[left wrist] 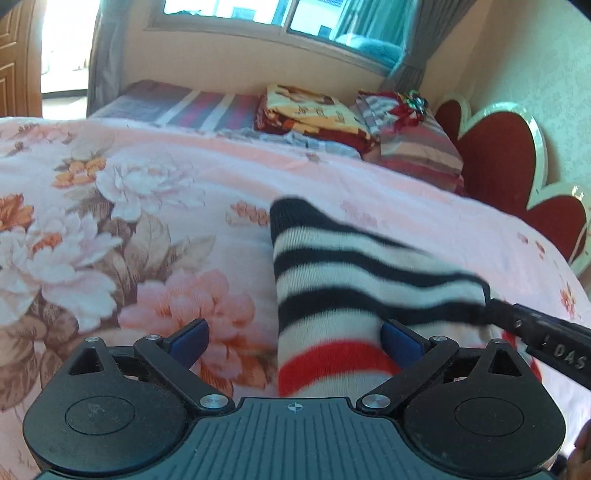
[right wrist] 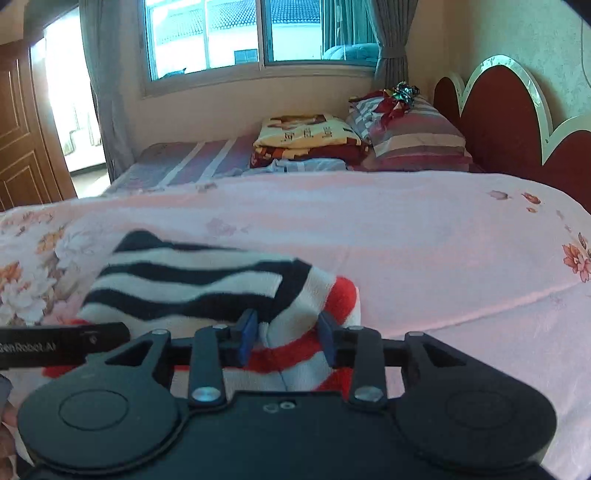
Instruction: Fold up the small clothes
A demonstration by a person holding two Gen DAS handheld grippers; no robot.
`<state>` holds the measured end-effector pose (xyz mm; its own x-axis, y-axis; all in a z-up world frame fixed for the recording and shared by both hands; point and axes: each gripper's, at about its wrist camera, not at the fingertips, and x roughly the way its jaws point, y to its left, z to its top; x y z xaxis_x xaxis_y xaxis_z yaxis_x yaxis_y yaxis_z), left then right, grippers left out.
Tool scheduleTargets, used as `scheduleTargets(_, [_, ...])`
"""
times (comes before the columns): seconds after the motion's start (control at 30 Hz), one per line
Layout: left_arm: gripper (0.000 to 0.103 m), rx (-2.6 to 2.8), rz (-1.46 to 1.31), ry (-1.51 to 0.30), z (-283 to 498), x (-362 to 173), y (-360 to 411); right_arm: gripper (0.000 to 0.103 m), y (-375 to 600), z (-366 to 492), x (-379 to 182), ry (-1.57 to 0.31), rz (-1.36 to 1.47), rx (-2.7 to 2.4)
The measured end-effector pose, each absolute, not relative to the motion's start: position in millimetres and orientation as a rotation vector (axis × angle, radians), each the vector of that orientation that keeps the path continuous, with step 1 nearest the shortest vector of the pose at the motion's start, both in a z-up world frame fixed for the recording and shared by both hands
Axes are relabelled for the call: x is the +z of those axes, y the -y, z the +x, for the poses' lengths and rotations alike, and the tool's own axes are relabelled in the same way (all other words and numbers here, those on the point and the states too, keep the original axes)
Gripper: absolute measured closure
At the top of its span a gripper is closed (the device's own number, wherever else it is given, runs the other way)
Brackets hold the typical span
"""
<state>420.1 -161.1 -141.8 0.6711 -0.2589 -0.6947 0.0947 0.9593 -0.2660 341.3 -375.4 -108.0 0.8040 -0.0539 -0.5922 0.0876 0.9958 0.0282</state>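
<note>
- At 6 o'clock in the left view: spread wide apart on the left gripper [left wrist: 295, 336], holding nothing, likely ready to help.
- Lying between its sides, on the pink bed cover [left wrist: 147, 221]: the striped sock [left wrist: 332, 273].
- Clamped tight on a bunched bit of sock with the right gripper [right wrist: 287, 334], probably to pull one end over for a fold.
- No box or basket to be seen.
- Far off at 12 o'clock: folded blankets [right wrist: 306, 136] and a pillow [right wrist: 417, 140].

Both mounted just behind the tongs, angled down and close over the bed [left wrist: 369, 177]. Left view facing the striped sock [left wrist: 332, 266] from its left, right view from its right. Shared: sock [right wrist: 192, 273], pillows, window [right wrist: 236, 33], headboard.
</note>
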Motion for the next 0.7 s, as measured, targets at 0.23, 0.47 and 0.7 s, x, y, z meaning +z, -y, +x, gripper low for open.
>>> scheduleTargets(0.23, [0.003, -0.177, -0.133, -0.836, 444, -161, 171, 0.060, 373, 386, -143, -0.731, 0.028, -0.075])
scheduleTargets(0.47, [0.002, -0.177, -0.123, -0.829, 443, -160, 172, 0.060, 376, 382, -143, -0.723, 0.053, -0.067])
scheduleTargets(0.7, [0.001, -0.168, -0.103, -0.832, 441, -159, 175, 0.060, 380, 380, -142, -0.714, 0.074, -0.063])
